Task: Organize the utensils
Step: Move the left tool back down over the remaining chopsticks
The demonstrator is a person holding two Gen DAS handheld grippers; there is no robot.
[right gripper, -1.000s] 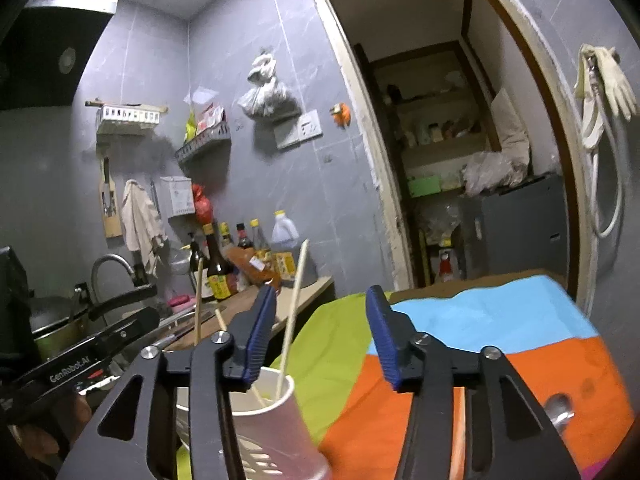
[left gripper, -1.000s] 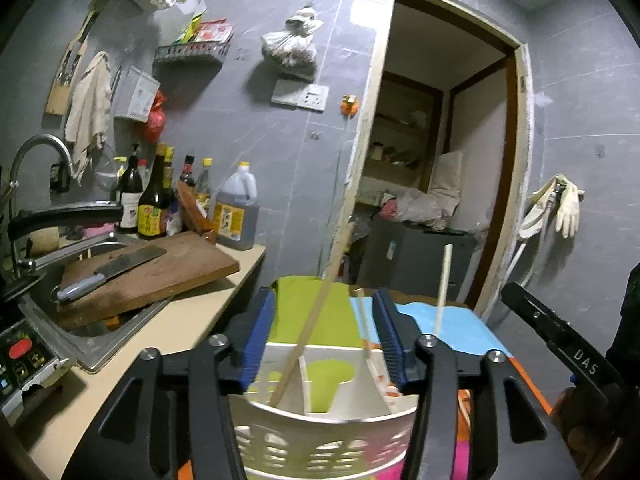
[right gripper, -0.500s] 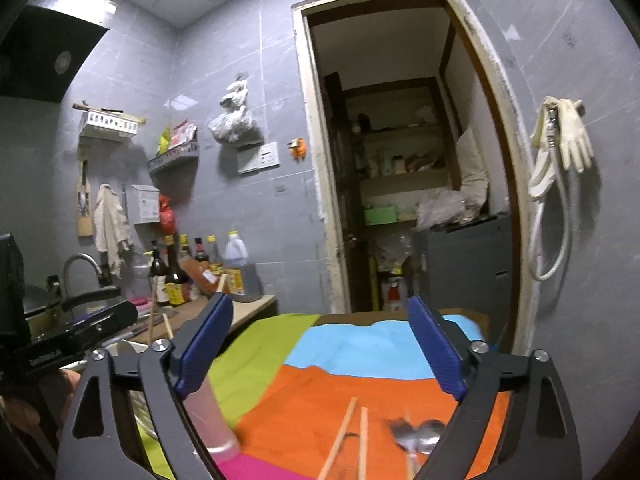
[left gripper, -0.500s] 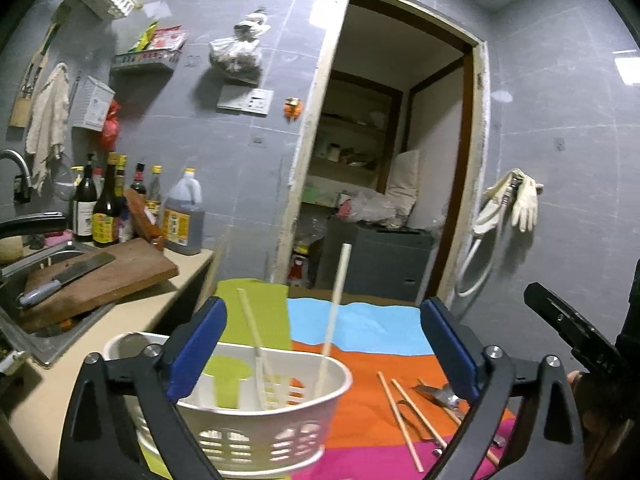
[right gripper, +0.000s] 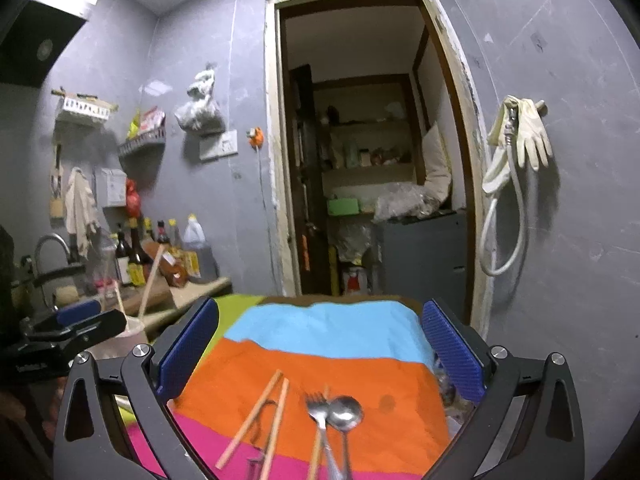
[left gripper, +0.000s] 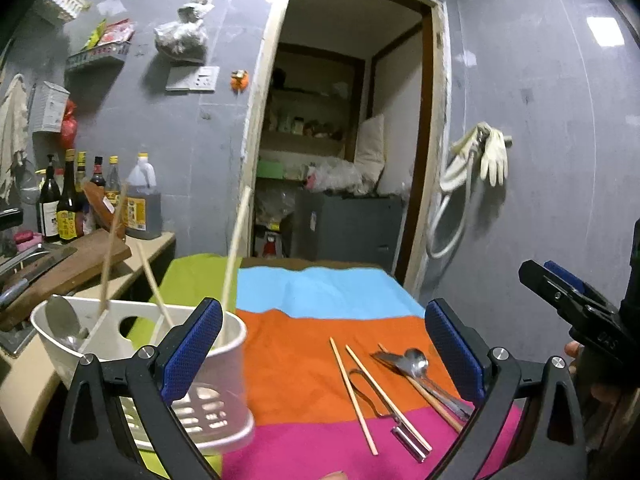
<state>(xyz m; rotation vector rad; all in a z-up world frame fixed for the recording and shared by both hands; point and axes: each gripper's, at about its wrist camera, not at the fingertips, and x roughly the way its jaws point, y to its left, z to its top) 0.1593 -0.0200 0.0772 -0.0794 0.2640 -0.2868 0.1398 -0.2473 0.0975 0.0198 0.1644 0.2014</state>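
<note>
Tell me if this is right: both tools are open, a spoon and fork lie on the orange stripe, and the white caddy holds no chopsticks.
Not quite. The left wrist view shows the white caddy holding chopsticks. The rest stands: left tool and right tool open, spoon and fork on the orange stripe.

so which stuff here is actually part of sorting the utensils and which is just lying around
Part of the job:
- white utensil holder, chopsticks and a spoon already inside
- loose chopsticks
- spoon
- fork
- peeler

Just lying about:
- sauce bottles
- cutting board with knife
- rubber gloves
</note>
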